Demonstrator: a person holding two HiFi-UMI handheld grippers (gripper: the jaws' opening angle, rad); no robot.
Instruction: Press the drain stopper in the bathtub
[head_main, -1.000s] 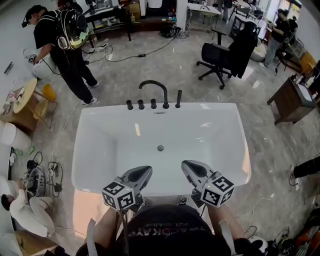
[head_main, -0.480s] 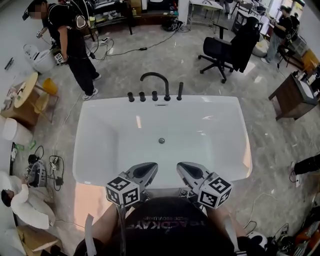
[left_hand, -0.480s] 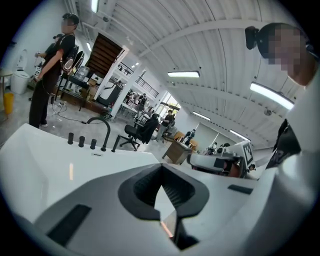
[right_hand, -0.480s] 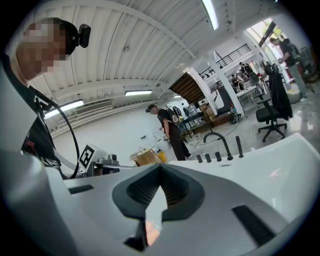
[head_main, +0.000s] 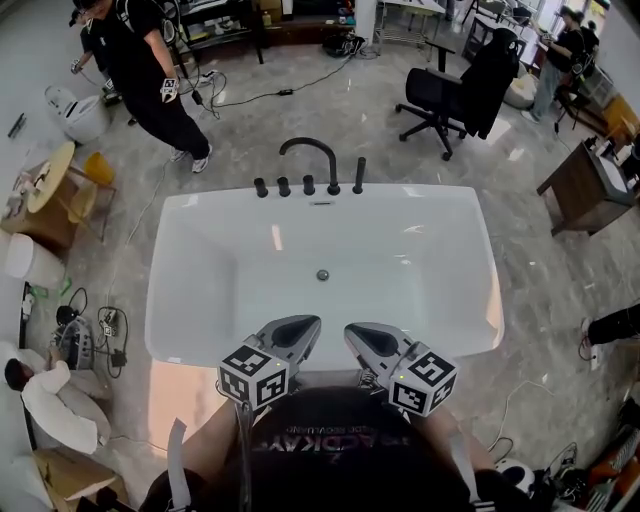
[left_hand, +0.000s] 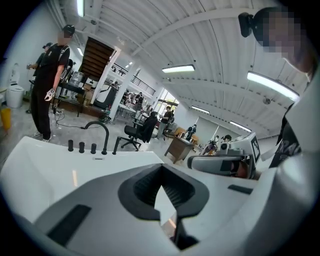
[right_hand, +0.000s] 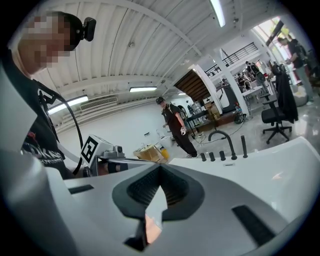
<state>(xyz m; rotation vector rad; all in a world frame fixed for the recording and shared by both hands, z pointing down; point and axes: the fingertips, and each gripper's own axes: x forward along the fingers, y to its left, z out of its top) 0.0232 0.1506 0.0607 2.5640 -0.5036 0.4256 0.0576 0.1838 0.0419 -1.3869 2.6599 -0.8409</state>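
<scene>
Holding both tools low in front of your torso, you have the left gripper (head_main: 300, 330) and the right gripper (head_main: 358, 335) side by side above the near rim of the bathtub (head_main: 200, 300). Each noses forward and slightly inward, so the two tips sit near each other but apart.

Left gripper: in its own view the jaws meet at the tips, with only a small diamond of light between the dark ribbed pads (left_hand: 145, 187). Nothing is between them. Right gripper: same reading in its own view, jaws together at the tips and empty.

Marker cubes: the left cube (head_main: 253, 377) and the right cube (head_main: 422, 378) sit at the rear of the tools, close to your body. Your forearms run back from them to the bottom edge of the head view.

The drain stopper (head_main: 322, 274) lies on the tub floor at mid-width. It is ahead of both tips, about on the line between them, and neither tool touches it.

Far rim: a black arched faucet (head_main: 310, 160) stands with a row of black knobs (head_main: 283, 186) just left of its base.

Beyond the tub:
- a person in black (head_main: 150, 70) is on the marble floor at upper left
- a black office chair (head_main: 440, 105) is at upper right
- a wooden desk (head_main: 580, 190) is at the right edge
</scene>
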